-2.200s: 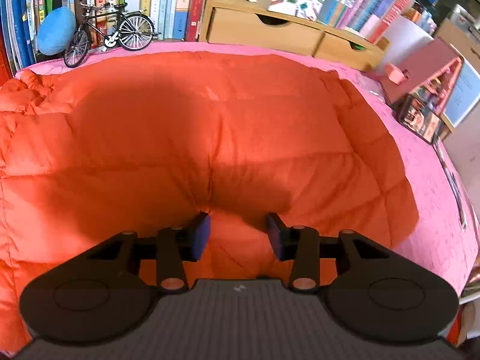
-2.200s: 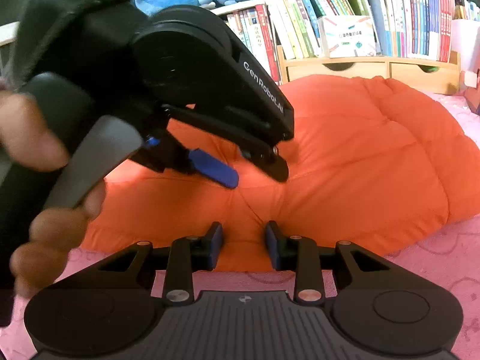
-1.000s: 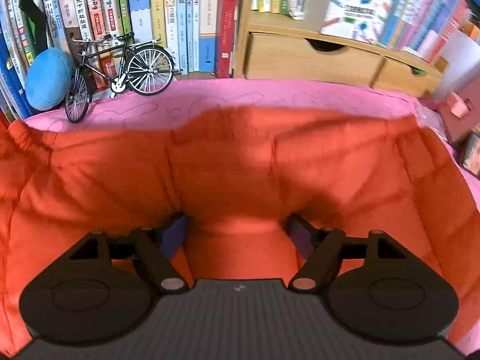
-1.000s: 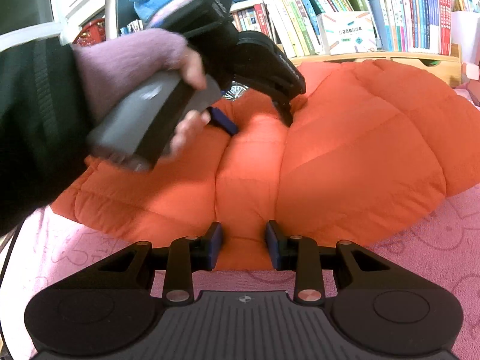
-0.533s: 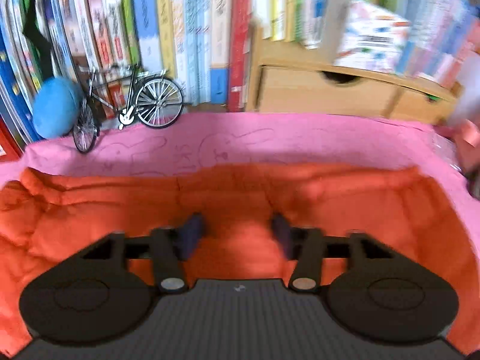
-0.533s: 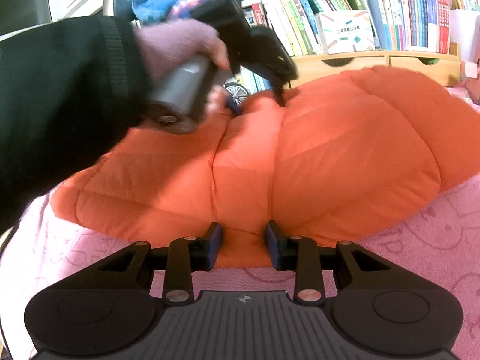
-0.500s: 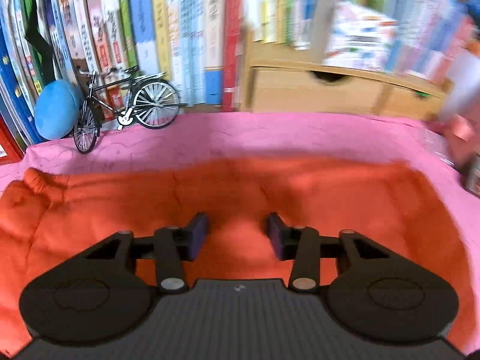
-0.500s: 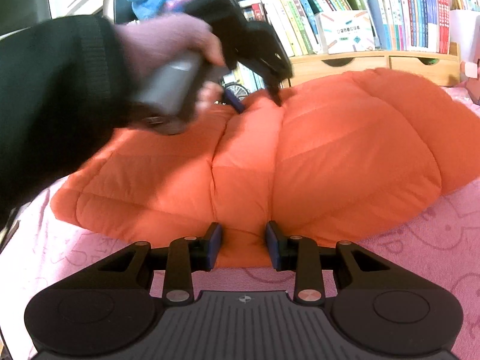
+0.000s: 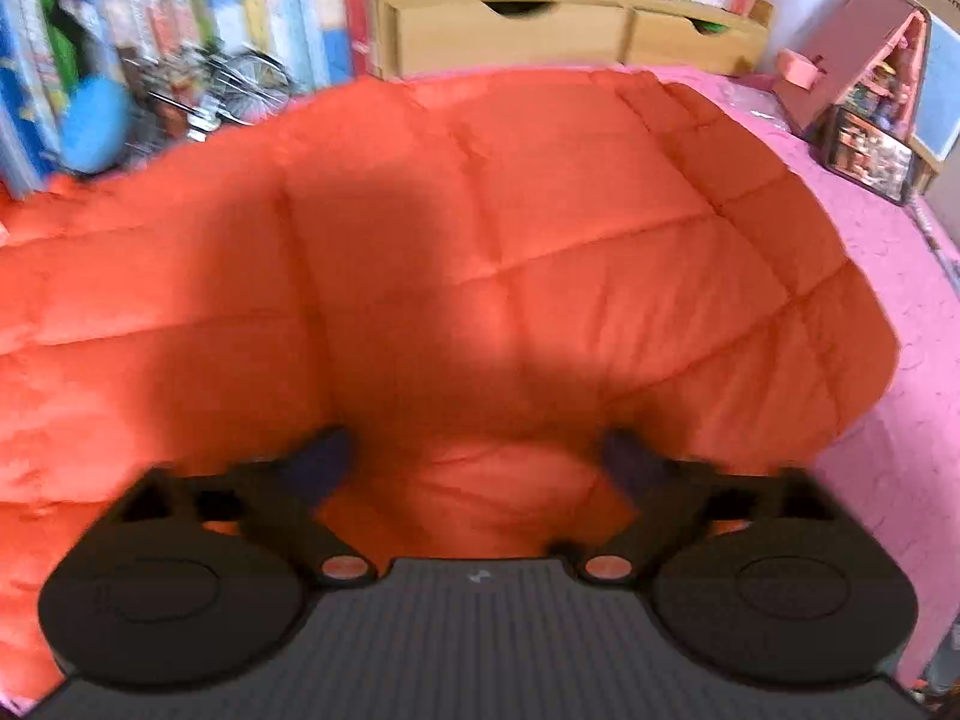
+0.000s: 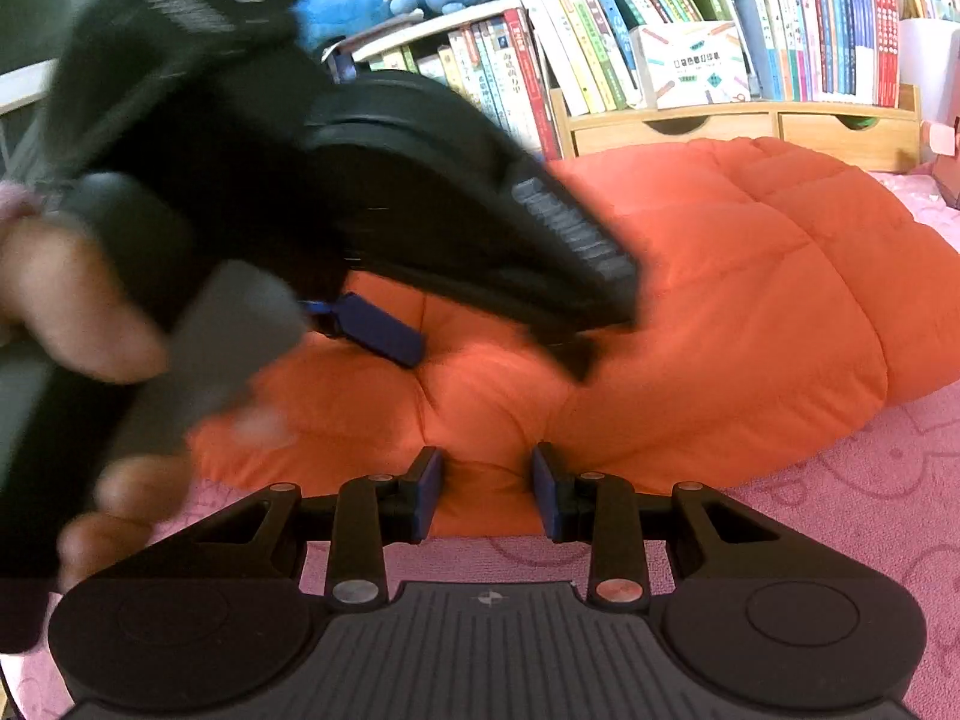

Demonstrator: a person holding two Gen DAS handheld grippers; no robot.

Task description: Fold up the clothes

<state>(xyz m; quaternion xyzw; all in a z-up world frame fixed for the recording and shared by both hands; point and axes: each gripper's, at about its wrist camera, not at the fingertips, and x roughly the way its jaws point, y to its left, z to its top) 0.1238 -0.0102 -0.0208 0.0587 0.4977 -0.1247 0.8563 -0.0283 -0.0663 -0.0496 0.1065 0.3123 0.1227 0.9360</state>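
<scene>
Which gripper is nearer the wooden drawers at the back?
Left. The left gripper hangs open over the orange jacket, closer to the drawers; the right gripper pinches the jacket's near edge.

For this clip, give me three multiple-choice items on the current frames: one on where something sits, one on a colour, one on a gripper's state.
1. Where is the wooden drawer unit?
A. behind the garment, under the row of books
B. on top of the garment
C. in front of the right gripper

2. What colour is the quilted puffer garment?
A. blue
B. orange
C. white

3. How does the left gripper stand?
A. clamped on a book
B. shut on a fold of the garment
C. jaws spread wide, pads off the fabric

Answers:
1 A: the drawers sit past the garment's far edge, books above them.
2 B: it shows orange in both views, on the pink cloth.
3 C: its jaws have just been opening and stand far apart over the garment, while the right gripper pinches the near edge.
</scene>
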